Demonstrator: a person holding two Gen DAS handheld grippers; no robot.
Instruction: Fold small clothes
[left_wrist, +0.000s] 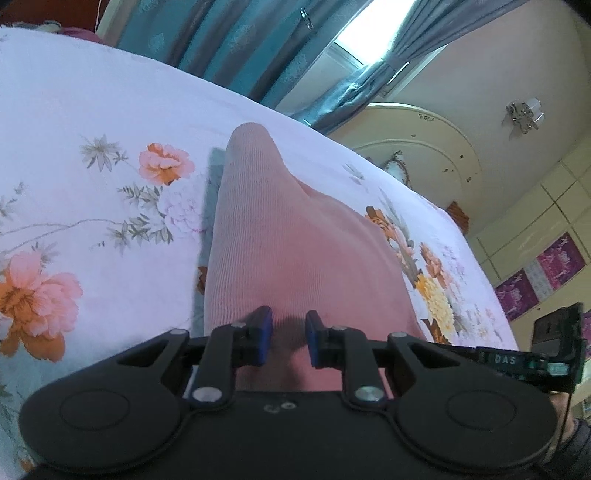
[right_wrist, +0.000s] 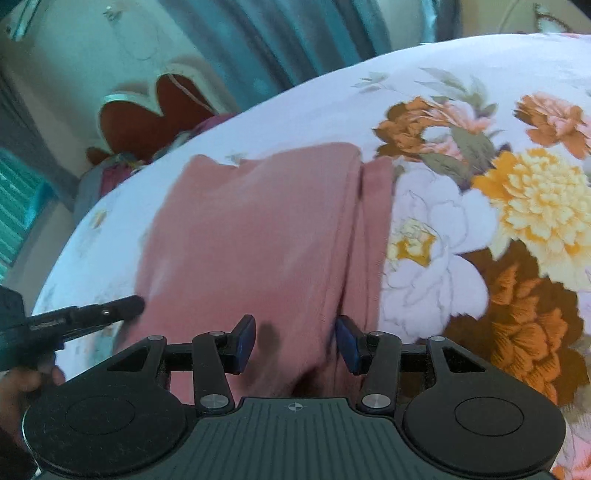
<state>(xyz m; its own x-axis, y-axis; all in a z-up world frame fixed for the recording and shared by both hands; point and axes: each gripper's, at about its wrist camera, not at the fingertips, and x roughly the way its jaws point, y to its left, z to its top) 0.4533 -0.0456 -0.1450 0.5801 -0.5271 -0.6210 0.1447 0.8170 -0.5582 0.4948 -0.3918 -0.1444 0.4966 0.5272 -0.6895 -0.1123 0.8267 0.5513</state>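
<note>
The left gripper (left_wrist: 289, 334) has its blue-padded jaws drawn in to a narrow gap over the near end of the pink ribbed knit garment (left_wrist: 280, 236); the cloth bulges up between the pads, but whether they truly pinch it or only stand beside the fold cannot be told from its own view. The right gripper (right_wrist: 295, 341) shows its jaws about half open, with the pink cloth and a dark shadow lying between and below them, the pads not pressing on anything that can be seen. In the right wrist view the left gripper's black finger tip reaches in from the left and sits at the left near edge of the garment. The garment lies on the bed, spread over the white bedsheet printed with orange, yellow and pale flowers (left_wrist: 92, 122), running from near to far, with a lengthwise fold along its right side and its far end rising in a rounded hump in the left wrist view. It looks light, soft and limp, a stretchy rib that will sag and drape and will not hold shape once lifted; it is not fragile. Best hold, in my judgement, is at the two near corners or hem, pinching all layers together so that none slides away.
</note>
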